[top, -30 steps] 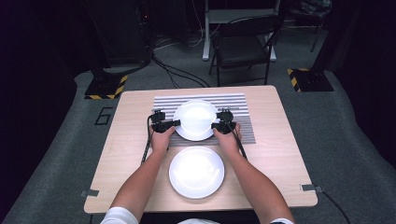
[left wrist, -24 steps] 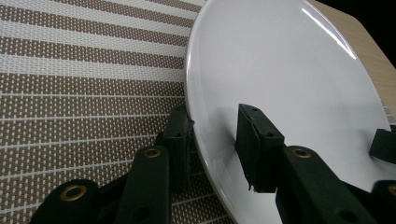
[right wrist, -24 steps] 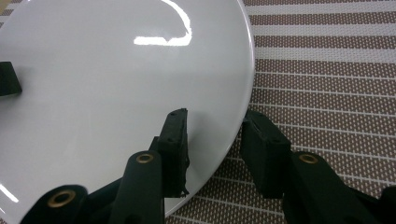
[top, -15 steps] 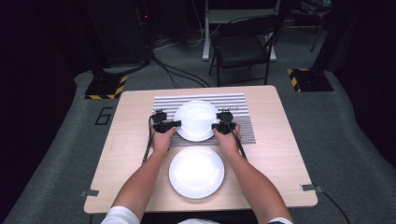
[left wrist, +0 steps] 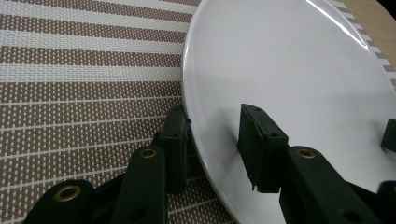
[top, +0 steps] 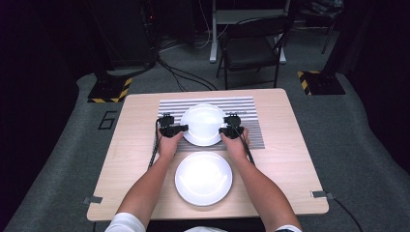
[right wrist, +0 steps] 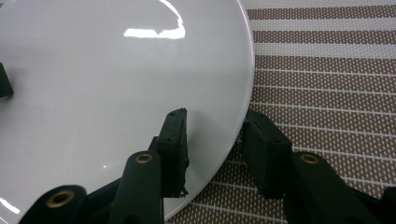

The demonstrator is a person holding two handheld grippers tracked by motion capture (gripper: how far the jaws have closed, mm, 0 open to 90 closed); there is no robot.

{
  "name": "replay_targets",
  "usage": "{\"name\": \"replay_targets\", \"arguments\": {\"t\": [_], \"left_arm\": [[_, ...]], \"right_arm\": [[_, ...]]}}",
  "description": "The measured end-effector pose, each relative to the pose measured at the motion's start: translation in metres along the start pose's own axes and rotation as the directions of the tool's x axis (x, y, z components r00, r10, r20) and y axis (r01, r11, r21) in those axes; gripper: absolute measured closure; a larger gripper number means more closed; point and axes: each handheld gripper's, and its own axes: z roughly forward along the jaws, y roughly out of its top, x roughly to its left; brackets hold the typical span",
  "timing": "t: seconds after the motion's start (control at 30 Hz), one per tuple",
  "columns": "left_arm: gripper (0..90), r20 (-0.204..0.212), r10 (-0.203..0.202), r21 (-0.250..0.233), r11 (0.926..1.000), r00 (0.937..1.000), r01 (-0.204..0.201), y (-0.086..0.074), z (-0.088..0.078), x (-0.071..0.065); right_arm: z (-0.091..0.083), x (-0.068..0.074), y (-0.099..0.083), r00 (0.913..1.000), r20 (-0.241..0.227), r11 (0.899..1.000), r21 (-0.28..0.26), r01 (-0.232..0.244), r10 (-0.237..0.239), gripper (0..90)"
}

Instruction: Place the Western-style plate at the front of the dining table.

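A white plate (top: 203,123) sits over a striped placemat (top: 249,104) at the table's far middle. My left gripper (top: 181,128) holds its left rim and my right gripper (top: 223,130) its right rim. In the left gripper view, my left gripper (left wrist: 212,116) straddles the edge of the plate (left wrist: 289,70), one jaw over it and one under. Those jaws have just eased open slightly, with the rim still between them. In the right gripper view, my right gripper (right wrist: 215,116) clamps the plate (right wrist: 116,84) the same way, above the placemat (right wrist: 327,70).
A second white plate (top: 203,178) lies on the wooden table (top: 290,159) near its front edge, between the person's forearms. Behind the table stand a dark folding chair (top: 251,48) and black stands with cables on the grey floor.
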Motion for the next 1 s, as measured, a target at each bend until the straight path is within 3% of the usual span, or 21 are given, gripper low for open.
{"name": "replay_targets", "arguments": {"t": [0.3, 0.5, 0.6, 0.67, 1.0], "left_arm": [[62.9, -0.002, -0.017, -0.002, 0.9999, 0.9999, 0.017, 0.000, 0.002, 0.000], [59.7, -0.021, 0.028, 0.017, 0.9995, 0.9994, -0.027, -0.001, 0.003, 0.000], [58.6, -0.034, 0.044, 0.021, 0.9988, 0.9984, -0.043, -0.001, 0.003, -0.001], [57.2, -0.043, 0.056, 0.023, 0.9982, 0.9975, -0.055, -0.001, 0.003, -0.001], [55.2, -0.052, 0.056, 0.024, 0.9982, 0.9971, -0.055, -0.001, 0.002, -0.001]], "right_arm": [[0.000, 0.003, 0.002, 0.9996, 0.025, 1.000, -0.008, 0.016, -0.016, 60.6], [0.002, 0.004, 0.001, 0.9996, 0.016, 1.000, 0.001, 0.023, -0.023, 58.0], [0.001, 0.007, 0.000, 0.9956, 0.049, 0.996, -0.036, 0.082, -0.080, 58.9], [0.001, 0.010, 0.000, 0.9928, 0.066, 0.994, -0.026, 0.103, -0.101, 58.2], [0.004, 0.003, -0.002, 0.9994, 0.018, 1.000, -0.006, 0.028, -0.028, 57.4]]}}
